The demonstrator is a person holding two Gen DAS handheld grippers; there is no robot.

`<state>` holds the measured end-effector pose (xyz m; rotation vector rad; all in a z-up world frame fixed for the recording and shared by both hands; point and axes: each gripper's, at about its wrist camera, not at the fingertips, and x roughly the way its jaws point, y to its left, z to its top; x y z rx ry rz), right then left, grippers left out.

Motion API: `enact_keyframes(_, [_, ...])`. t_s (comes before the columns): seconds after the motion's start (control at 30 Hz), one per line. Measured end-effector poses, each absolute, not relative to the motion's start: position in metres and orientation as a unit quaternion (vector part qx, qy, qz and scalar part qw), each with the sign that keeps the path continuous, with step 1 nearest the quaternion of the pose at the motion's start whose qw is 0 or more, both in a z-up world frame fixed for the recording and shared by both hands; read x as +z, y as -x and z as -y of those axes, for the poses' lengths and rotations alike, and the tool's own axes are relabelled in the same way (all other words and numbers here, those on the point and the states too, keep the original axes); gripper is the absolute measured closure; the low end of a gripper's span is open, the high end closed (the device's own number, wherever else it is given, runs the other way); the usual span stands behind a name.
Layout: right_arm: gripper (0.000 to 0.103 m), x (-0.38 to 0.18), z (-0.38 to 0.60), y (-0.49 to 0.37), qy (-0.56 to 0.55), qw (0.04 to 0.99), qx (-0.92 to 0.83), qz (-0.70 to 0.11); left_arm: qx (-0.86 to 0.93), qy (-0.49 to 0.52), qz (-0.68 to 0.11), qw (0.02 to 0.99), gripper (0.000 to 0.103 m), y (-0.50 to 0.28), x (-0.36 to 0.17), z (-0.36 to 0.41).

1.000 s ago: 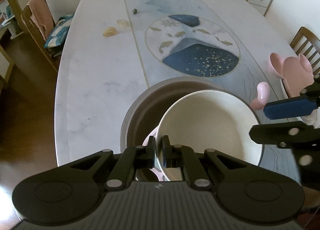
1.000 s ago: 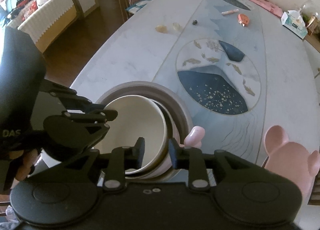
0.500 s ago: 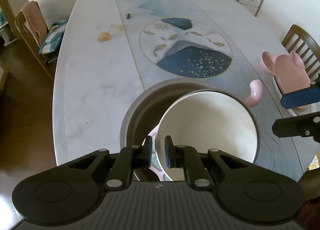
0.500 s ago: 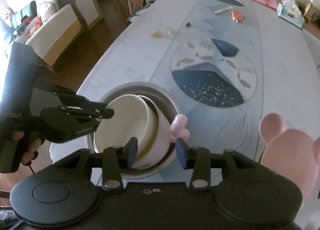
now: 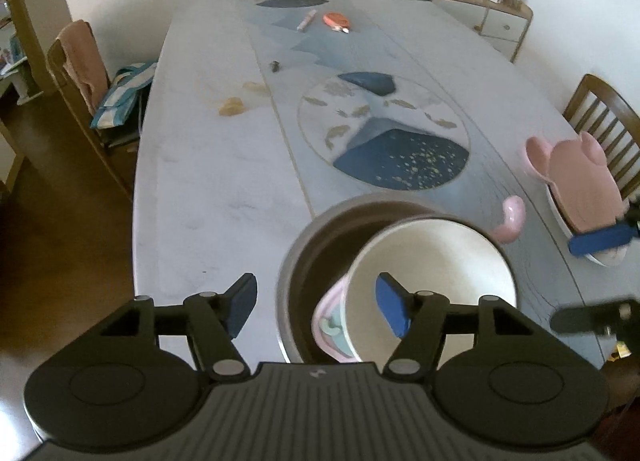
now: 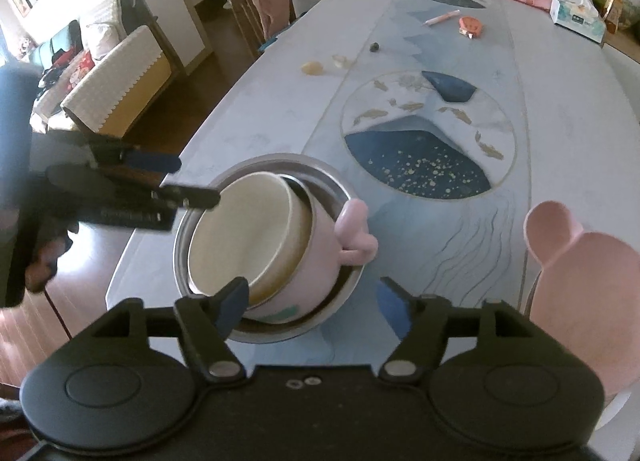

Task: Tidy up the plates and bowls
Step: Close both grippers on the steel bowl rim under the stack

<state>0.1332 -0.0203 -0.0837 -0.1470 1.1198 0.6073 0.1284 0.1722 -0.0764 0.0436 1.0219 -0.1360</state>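
A cream bowl (image 5: 432,273) (image 6: 240,237) sits tilted inside a pink bowl (image 6: 320,261) with a pink handle (image 5: 510,217) (image 6: 354,233). Both rest in a steel bowl (image 5: 320,253) (image 6: 344,189) near the table's front edge. My left gripper (image 5: 316,305) (image 6: 188,179) hovers over the stack's near rim. Its jaws are opening, and the rims show between the pads untouched. My right gripper (image 6: 314,305) is also opening, its pads clear of the pink bowl's wall. Its blue pad (image 5: 600,241) shows at the right edge of the left wrist view.
A pink mouse-shaped plate (image 5: 576,177) (image 6: 580,281) lies on a white plate at the table's right edge. A wooden chair (image 5: 604,117) stands behind it. A pen, an orange item (image 5: 336,19), a tissue box (image 6: 576,17) and a lamp base sit far back. Another chair (image 5: 80,61) stands left.
Both grippers have opened and let go of the bowl rims. The left gripper has lifted and drawn back a little. The nested bowls now lie tilted in the steel bowl.
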Motion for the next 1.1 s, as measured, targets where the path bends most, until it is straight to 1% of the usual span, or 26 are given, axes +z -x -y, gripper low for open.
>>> enact_keyframes(0.13, [0.023,-0.097,0.023,-0.127,0.064,0.795,0.296,-0.525,-0.054,-0.015,-0.490,0.870,0.037,-0.136,-0.078,-0.183])
enact_keyframes(0.33, [0.022,-0.126,0.035,-0.132,0.013,0.781,0.290,-0.553,-0.048,-0.001,-0.502,0.863,0.037,-0.154,-0.091,-0.195])
enact_keyframes(0.43, [0.024,-0.138,0.038,-0.132,-0.013,0.769,0.288,-0.571,-0.048,-0.005,-0.507,0.861,0.037,-0.162,-0.100,-0.194])
enact_keyframes(0.63, [0.033,-0.152,0.033,-0.133,-0.040,0.751,0.301,-0.587,-0.057,-0.011,-0.513,0.856,0.037,-0.175,-0.112,-0.190])
enact_keyframes(0.73, [0.041,-0.158,0.028,-0.133,-0.042,0.741,0.308,-0.596,-0.063,-0.010,-0.516,0.854,0.037,-0.181,-0.115,-0.187])
enact_keyframes(0.8, [0.051,-0.161,0.027,-0.133,-0.050,0.733,0.313,-0.601,-0.069,-0.012,-0.518,0.852,0.037,-0.185,-0.117,-0.184])
enact_keyframes(0.83, [0.052,-0.162,0.027,-0.133,-0.055,0.730,0.315,-0.603,-0.071,-0.015,-0.519,0.851,0.038,-0.186,-0.118,-0.183])
enact_keyframes(0.9, [0.059,-0.163,0.027,-0.133,-0.061,0.726,0.320,-0.605,-0.073,-0.021,-0.521,0.850,0.038,-0.188,-0.120,-0.181])
enact_keyframes(0.93, [0.060,-0.163,0.027,-0.132,-0.064,0.725,0.322,-0.605,-0.074,-0.023,-0.521,0.850,0.039,-0.189,-0.120,-0.180])
enact_keyframes(1.0, [0.064,-0.162,0.027,-0.132,-0.068,0.722,0.326,-0.606,-0.079,-0.020,-0.525,0.847,0.049,-0.191,-0.121,-0.179])
enact_keyframes(1.03, [0.065,-0.162,0.027,-0.132,-0.071,0.721,0.328,-0.607,-0.078,-0.019,-0.527,0.846,0.052,-0.192,-0.121,-0.179])
enact_keyframes(1.1, [0.066,-0.163,0.028,-0.133,-0.080,0.717,0.327,-0.610,-0.081,-0.019,-0.532,0.843,0.066,-0.193,-0.122,-0.177])
